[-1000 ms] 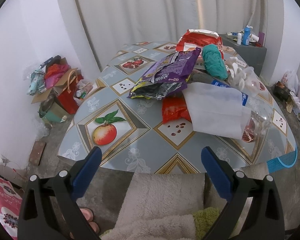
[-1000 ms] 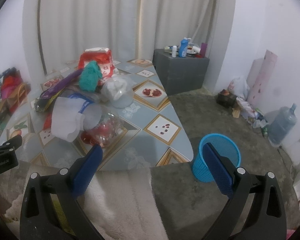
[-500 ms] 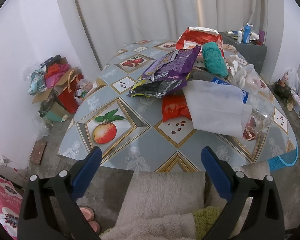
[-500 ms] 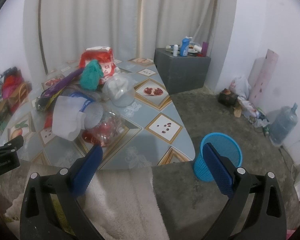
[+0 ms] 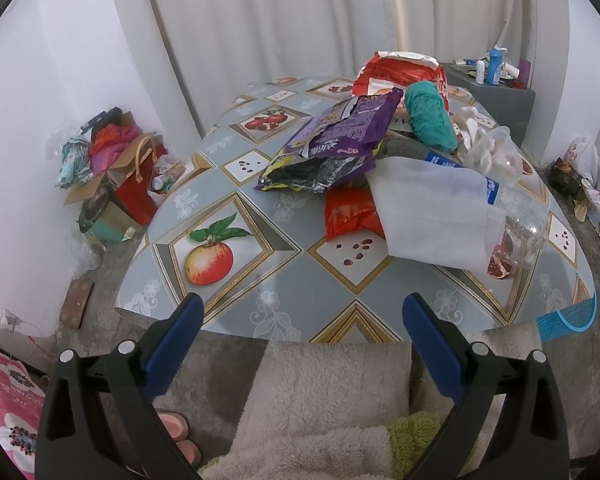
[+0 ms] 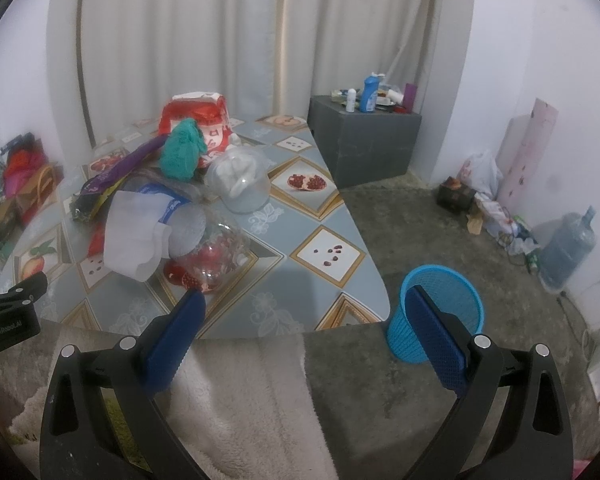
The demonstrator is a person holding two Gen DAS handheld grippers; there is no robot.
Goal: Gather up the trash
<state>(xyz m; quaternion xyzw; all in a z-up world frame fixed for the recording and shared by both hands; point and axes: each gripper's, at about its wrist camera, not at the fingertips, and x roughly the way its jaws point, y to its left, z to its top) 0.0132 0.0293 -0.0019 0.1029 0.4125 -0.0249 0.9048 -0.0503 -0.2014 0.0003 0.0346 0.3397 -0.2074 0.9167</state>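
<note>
Hovering off the near edge of the fruit-patterned tabletop (image 5: 284, 276), both grippers, left (image 5: 298, 320) and right (image 6: 304, 312), hold jaws wide and empty. Wrappers crowd the tabletop's middle; the blue mesh bin (image 6: 440, 312) stands on bare floor beside its corner.

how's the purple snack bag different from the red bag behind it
The purple bag lies flat and torn open, its silver lining showing; the red bag stands upright at the back of the pile. The purple bag rests on other trash and overhangs it; what the red bag stands on is hidden. Both are empty-looking packets on the table, untouched by either hand-held gripper.
</note>
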